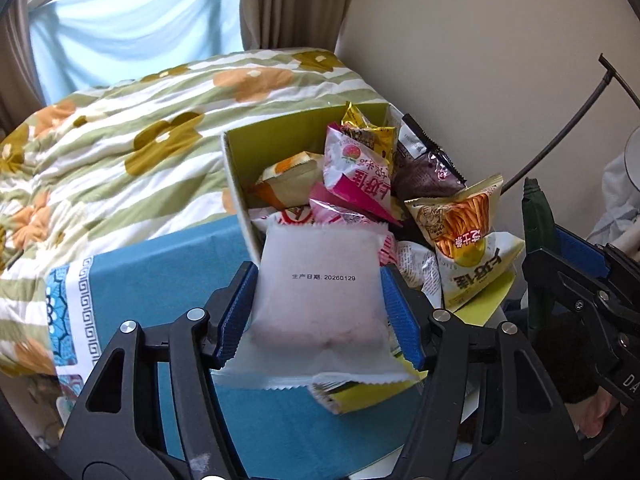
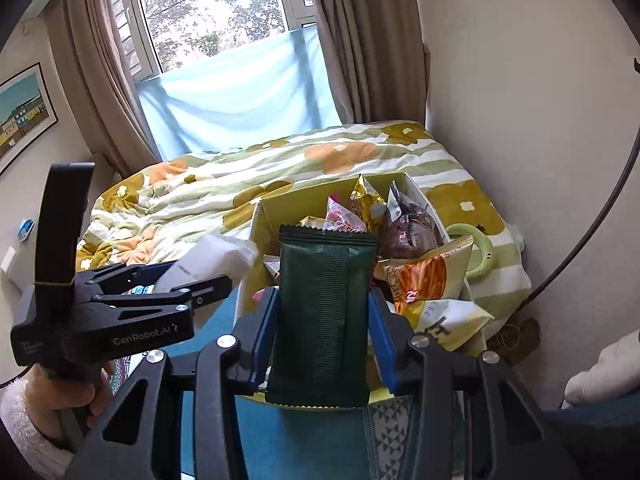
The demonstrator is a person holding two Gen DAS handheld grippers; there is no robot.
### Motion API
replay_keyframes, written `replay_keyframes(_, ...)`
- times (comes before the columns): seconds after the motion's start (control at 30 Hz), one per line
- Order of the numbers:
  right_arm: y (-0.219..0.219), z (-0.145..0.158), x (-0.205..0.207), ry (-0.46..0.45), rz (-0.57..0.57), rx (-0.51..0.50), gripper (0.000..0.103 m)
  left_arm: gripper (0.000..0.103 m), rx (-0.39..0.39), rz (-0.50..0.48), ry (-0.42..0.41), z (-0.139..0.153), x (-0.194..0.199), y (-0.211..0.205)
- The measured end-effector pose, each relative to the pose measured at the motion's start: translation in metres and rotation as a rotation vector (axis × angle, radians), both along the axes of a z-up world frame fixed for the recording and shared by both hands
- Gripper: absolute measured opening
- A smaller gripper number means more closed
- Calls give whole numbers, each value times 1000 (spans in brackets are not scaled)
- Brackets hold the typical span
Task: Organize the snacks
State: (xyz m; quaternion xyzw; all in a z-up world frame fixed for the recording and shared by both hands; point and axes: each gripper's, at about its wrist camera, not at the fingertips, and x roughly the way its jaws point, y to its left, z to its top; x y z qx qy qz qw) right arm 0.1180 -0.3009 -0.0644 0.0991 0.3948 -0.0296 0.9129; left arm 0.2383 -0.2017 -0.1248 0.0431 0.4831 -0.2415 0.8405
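My left gripper (image 1: 318, 276) is shut on a white snack packet (image 1: 320, 292) with a printed date, held in front of a yellow-green cardboard box (image 1: 280, 136). The box is heaped with snack bags: a pink one (image 1: 356, 172), a dark purple one (image 1: 428, 172), a yellow fries bag (image 1: 464, 224). My right gripper (image 2: 322, 300) is shut on a dark green snack packet (image 2: 320, 320), held upright before the same box (image 2: 276, 208). The left gripper (image 2: 200, 280) with its white packet (image 2: 208, 256) shows at the left of the right wrist view. The right gripper's green packet (image 1: 538, 240) shows at the right edge of the left wrist view.
The box stands on a blue cloth-covered surface (image 1: 160, 264) beside a bed with a flowered quilt (image 1: 120, 132). A beige wall (image 1: 480, 40) is close on the right. A light green ring (image 2: 480, 256) lies on the quilt by the box. Curtains and a window stand behind.
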Motion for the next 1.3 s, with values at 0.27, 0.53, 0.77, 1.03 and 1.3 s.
replay_keyframes(0.27,-47,-25,24,68,163,19,40,52,44,108,57,-33,-11,-40)
replay_keyframes(0.53,-61,-31,30,66,240,58,40,102,149,175,-61,-14,-37,-21)
replay_keyframes(0.77,-52,-34,37,82,319,76,40,102,111,295,-24,-11,-53,22)
replay_keyframes(1.03,-30,-61,57,153,367,101,40,102,143,356,1,-19,-65,38)
replay_keyframes(1.3,-31,-67,45,133,321,80,101,102,160,361,-3,-23,-86,48)
